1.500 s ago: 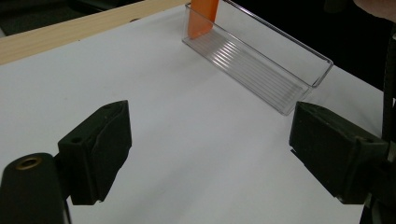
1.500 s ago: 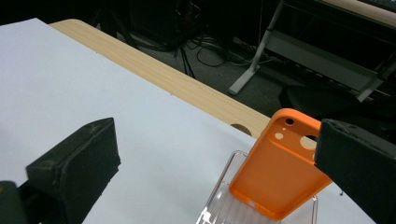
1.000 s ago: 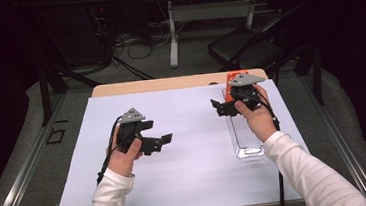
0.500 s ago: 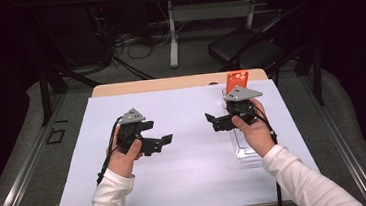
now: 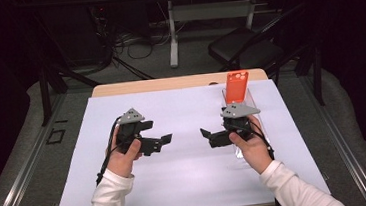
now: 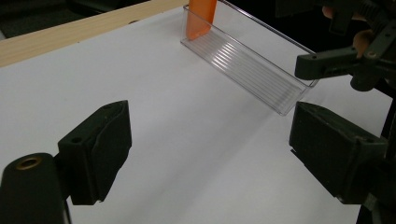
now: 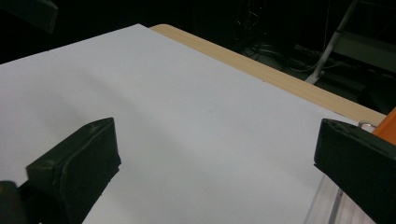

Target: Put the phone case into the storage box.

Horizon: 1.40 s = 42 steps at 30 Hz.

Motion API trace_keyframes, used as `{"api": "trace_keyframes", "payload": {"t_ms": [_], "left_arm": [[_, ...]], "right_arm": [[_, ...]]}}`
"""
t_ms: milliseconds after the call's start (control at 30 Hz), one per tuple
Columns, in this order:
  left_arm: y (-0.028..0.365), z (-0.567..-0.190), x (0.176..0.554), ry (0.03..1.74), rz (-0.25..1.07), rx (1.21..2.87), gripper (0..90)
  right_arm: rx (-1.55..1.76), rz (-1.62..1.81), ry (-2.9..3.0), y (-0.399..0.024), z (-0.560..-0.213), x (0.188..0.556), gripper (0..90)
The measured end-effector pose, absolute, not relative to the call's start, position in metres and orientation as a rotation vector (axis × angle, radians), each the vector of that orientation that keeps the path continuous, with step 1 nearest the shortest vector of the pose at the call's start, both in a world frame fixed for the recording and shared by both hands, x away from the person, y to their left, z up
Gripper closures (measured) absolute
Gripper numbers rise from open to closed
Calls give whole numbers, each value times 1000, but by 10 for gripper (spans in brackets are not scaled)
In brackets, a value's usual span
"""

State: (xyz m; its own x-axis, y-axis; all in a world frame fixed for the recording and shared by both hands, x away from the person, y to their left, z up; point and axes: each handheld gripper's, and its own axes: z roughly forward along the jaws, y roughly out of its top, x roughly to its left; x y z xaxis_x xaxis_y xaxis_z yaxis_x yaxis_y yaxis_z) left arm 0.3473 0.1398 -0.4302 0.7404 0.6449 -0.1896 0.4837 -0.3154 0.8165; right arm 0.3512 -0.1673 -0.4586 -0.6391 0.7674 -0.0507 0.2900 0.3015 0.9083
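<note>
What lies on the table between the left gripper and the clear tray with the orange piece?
Nothing: from the left gripper to the clear tray holding the orange piece there is bare white sheet, seen in the left gripper view.

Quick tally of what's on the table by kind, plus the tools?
Clear ribbed plastic tray: 1
Flat orange plastic piece with holes, standing in the tray's far end: 1
White sheet covering the wooden table: 1
Hand-held black tools, both with jaws open and empty: 2 (left tool, right tool)
Total: 5

Open white sheet [image 5: 187, 178] between; clear tray [image 6: 247, 63] (orange card [image 5: 236, 87] upright) blocks right.
</note>
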Motion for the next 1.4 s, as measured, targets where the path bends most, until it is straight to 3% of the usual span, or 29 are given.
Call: {"api": "trace_keyframes", "payload": {"t_ms": [667,1400], "left_arm": [[138,-432,347,858,211,1984,132],[137,-433,348,854,206,1986,132]], "right_arm": [[934,1324,2088,-165,-499,327,0],[906,1315,2123,-159,-515,315,0]]}}
